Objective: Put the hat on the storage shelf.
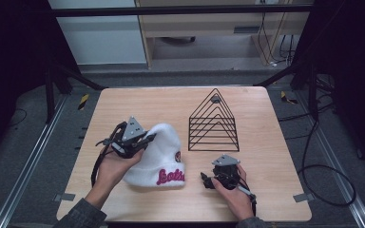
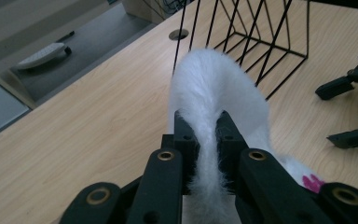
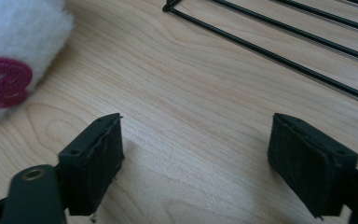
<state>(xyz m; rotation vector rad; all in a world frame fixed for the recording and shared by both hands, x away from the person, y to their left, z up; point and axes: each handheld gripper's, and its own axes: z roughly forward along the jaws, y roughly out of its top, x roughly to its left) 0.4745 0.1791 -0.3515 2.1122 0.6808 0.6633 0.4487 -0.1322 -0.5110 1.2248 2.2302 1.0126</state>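
Left claw (image 2: 204,135): fluffy white beanie (image 2: 216,88)

A black wire rack (image 1: 214,122) of nested triangles stands on the wooden table (image 1: 266,166).

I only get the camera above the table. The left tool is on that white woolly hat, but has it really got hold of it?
Observer: Yes. From the left tool's own camera, a fold of the hat is pinched tight between its two black jaws.
Operator: And the right one, is it carrying anything?
Observer: No. The right tool's camera shows its jaws wide apart with bare table between them.
Operator: How close is it to the hat?
Observer: The hat's pink lettering sits off to one side of the jaws, not touching them; the wire rack lies ahead.
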